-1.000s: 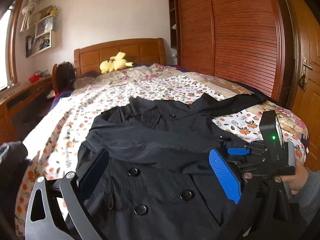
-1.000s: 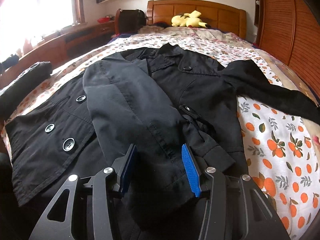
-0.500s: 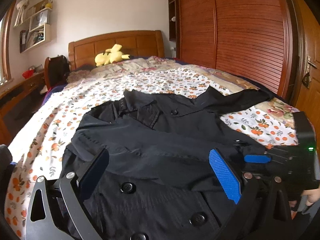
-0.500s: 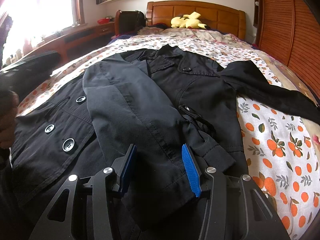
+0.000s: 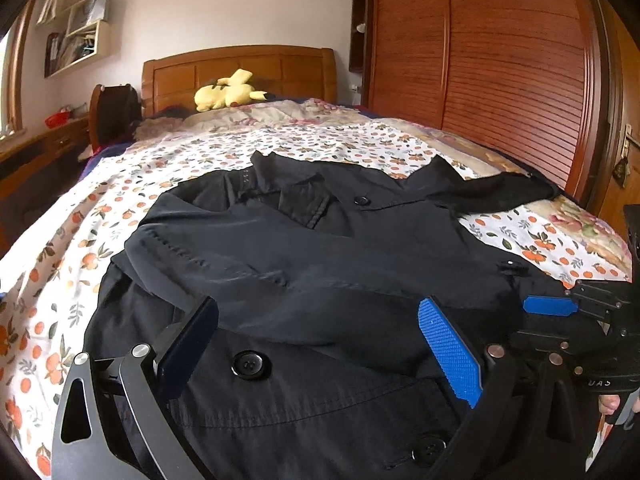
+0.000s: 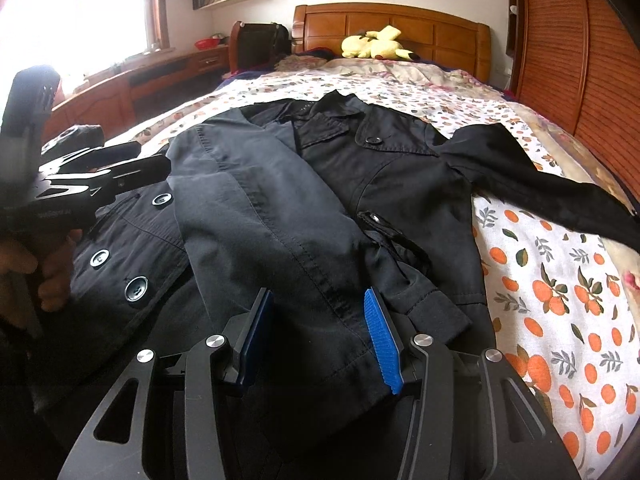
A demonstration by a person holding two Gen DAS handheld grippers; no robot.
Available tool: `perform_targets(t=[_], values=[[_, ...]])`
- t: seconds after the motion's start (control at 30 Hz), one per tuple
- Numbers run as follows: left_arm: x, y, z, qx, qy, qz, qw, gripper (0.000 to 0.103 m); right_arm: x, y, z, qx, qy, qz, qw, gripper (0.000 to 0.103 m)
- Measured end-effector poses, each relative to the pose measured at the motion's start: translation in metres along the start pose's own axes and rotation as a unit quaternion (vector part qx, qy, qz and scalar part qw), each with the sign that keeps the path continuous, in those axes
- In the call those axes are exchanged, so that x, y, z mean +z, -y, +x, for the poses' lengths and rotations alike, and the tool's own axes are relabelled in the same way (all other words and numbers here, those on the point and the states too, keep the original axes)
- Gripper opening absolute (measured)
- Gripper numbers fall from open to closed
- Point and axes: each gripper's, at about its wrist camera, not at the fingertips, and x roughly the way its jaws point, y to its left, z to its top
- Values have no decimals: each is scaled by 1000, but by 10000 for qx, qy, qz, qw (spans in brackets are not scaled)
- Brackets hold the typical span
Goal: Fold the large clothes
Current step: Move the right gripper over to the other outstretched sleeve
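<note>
Firstly, left wrist view: my left gripper [image 5: 320, 354] fills the lower frame with its jaws wide apart and nothing pinched between them. The black coat [image 5: 304, 248] lies spread on the floral bedspread [image 5: 132, 184] directly ahead, its collar toward the upper centre and its hem running off the bottom edge, so the long axis runs bottom to top of the frame. One sleeve [image 5: 248, 276] is folded across the body from centre left to lower right; the other sleeve [image 5: 492, 192] stretches to the right. At the right edge my right gripper [image 5: 560, 308] shows side-on. I read only the letters "UAS" on its body, possibly part of a longer mark.

Next, right wrist view: the right gripper [image 6: 320, 336] stands half spread, its blue pads astride the folded sleeve's cuff end [image 6: 304, 304]; I cannot tell whether they press the cloth. The left gripper [image 6: 104, 180] enters at centre left, over the buttoned front panel [image 6: 132, 248], and I judge it nearer that side edge. Printing on its handle is too blurred to read.
</note>
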Motion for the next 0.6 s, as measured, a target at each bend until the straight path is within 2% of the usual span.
perform_targets(t=[0.17,0.27,0.43,0.6], values=[[-2,0,-5,62,142,-19,9999,101,5,0,-11,24,106,40,9999,47],[-3,3,-7,116,202,54,9997,101,11,-1,-24,2,279,12,9996,53],[-4,12,-9,198,263,238,9992,101,30,12,-43,-235,533,51,9983,53],[-4,15,-16,218,399,306,9985,101,55,43,-56,-659,673,42,9955,53]])
